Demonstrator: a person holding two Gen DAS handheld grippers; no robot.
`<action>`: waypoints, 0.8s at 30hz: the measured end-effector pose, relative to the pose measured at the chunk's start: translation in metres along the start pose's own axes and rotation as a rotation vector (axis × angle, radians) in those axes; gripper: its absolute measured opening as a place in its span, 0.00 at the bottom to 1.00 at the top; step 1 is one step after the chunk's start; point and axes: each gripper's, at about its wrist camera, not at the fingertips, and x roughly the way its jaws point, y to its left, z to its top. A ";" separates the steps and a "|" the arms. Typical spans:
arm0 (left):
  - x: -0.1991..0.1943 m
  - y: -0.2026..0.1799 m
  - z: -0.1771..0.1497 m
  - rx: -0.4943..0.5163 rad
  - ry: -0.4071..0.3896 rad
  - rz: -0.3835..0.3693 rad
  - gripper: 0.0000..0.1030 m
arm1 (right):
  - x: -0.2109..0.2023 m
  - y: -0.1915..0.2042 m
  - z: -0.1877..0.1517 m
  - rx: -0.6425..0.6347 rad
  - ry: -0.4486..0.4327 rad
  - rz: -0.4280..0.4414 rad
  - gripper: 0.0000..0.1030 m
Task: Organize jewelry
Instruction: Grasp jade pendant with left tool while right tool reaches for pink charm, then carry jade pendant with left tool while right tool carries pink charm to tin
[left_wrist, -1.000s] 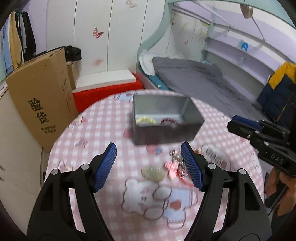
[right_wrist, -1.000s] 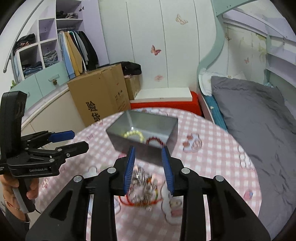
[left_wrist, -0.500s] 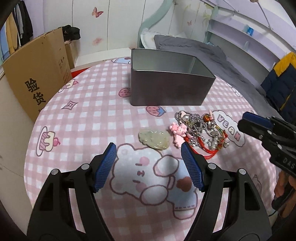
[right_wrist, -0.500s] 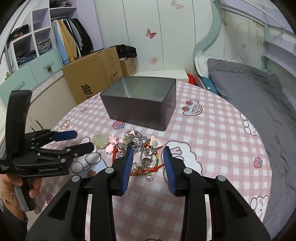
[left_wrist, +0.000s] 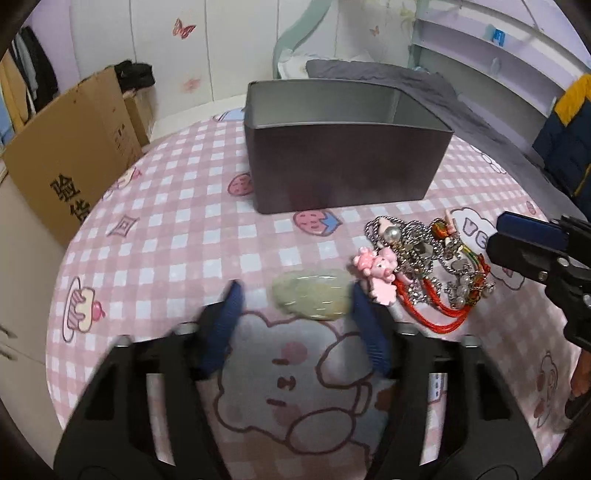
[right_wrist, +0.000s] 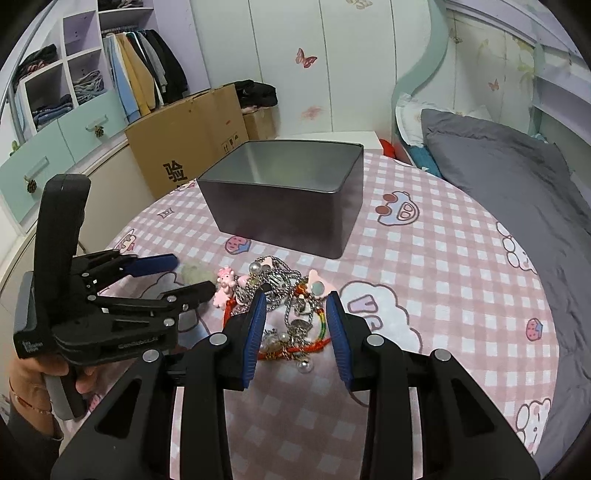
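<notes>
Two claws sit low over the table (right_wrist: 436, 258), each facing its own piece. The left claw (left_wrist: 295, 295) is spread wide around the jade pendant (left_wrist: 312, 293), which lies flat just ahead of the fingertips with its long axis across the gap, roughly pad to pad; blur makes contact hard to judge. The right claw (right_wrist: 295, 306), half open and holding nothing, straddles the near part of the tangled pile (right_wrist: 284, 306). The tin (right_wrist: 284, 199) stands beyond both, toward the table's far edge. The left claw is nearer the pendant.
</notes>
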 end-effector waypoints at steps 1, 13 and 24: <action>0.000 -0.001 0.001 -0.002 0.000 -0.007 0.41 | 0.002 0.002 0.001 -0.003 0.002 0.003 0.31; -0.025 0.034 -0.008 -0.094 -0.037 -0.009 0.41 | 0.041 0.049 0.015 -0.129 0.071 0.070 0.31; -0.037 0.042 -0.008 -0.111 -0.068 -0.048 0.41 | 0.067 0.064 0.020 -0.249 0.109 -0.025 0.20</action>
